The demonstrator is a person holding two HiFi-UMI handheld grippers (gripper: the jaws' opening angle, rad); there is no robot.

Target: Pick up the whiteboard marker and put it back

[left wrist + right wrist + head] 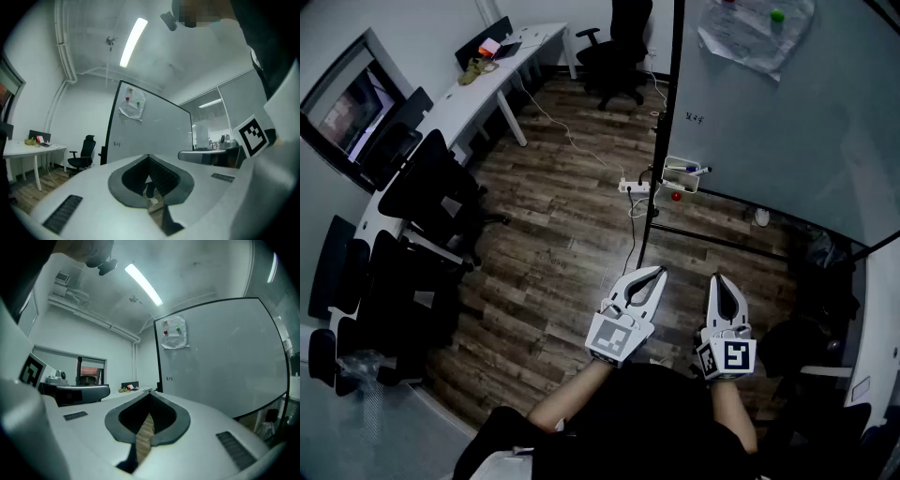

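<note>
Far off to the left of the left hand-held gripper (659, 272), a long white tabletop (450, 105) runs along the wall, with a row of black chairs (427, 192) pushed up beside it. The floor (553, 253) below both tools is dark wood plank.

The left hand-held gripper points level, out ahead of the person. Its jaws are pressed together at the tips and nothing sits between them; its own view shows the same meeting point (148, 155).

Well ahead of this gripper, slightly to its right, a white power strip (636, 187) lies on the floor. Just beyond it a small white tray (679, 185) hangs at the lower edge of the whiteboard (787, 131). The whiteboard marker (690, 170) lies in that tray, well apart from both grippers and roughly on a line between them. A small red thing (676, 196) sits just beneath the tray.

Farther ahead still, a black office chair (614, 47) stands near the board's edge.

The right hand-held gripper (718, 278) is just beside the left one, also level, jaws closed tight on nothing, as its own view confirms (151, 392). Ahead and to its right the whiteboard carries a crumpled sheet of paper (755, 30) near its top.
</note>
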